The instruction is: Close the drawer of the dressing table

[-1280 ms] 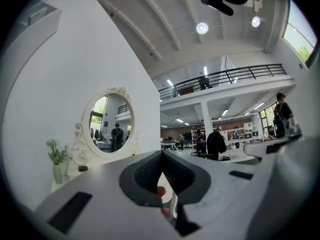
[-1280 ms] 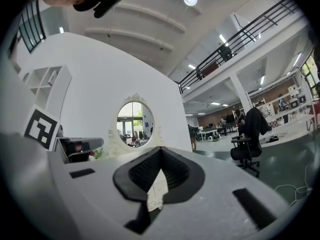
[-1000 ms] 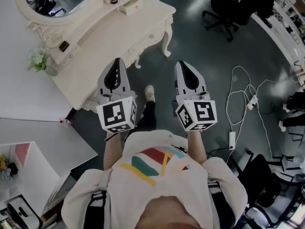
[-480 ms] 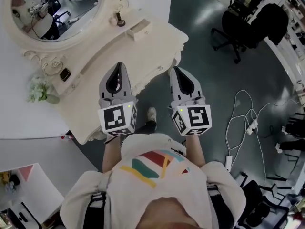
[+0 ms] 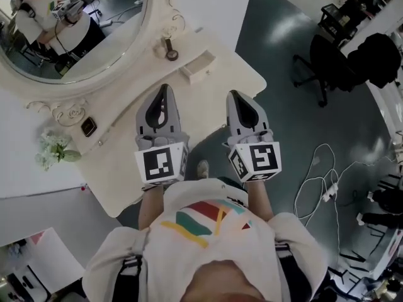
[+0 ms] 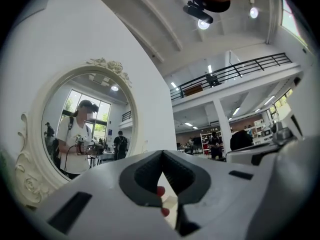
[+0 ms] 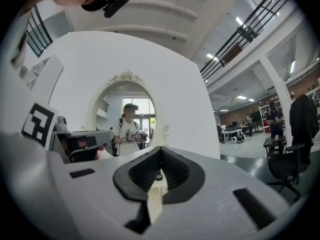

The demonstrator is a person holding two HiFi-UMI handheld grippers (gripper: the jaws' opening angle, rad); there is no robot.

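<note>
Drawer (image 5: pixel 199 67) seems ajar at the dressing table's (image 5: pixel 119 162) far right; left gripper (image 5: pixel 165 90) and right gripper (image 5: pixel 235 96) are pinched closed, empty; best press its front squarely.

One dressing table (image 5: pixel 119 165), one mirror (image 5: pixel 75 24), two tools (image 5: pixel 165 88) (image 5: pixel 234 94), one flower bunch (image 5: pixel 55 150)

Cream painted dressing table (image 5: pixel 119 168): smooth satin top, carved trim. Its oval glass mirror (image 5: pixel 75 24) at 11 o'clock is properly glossy. Dark floor (image 5: pixel 283 43) at 2 o'clock looks polished, catching glare. Grey plastic left gripper (image 5: pixel 165 88) and right gripper (image 5: pixel 234 94) are matt, with ribbed black pads (image 6: pixel 144 176).
</note>
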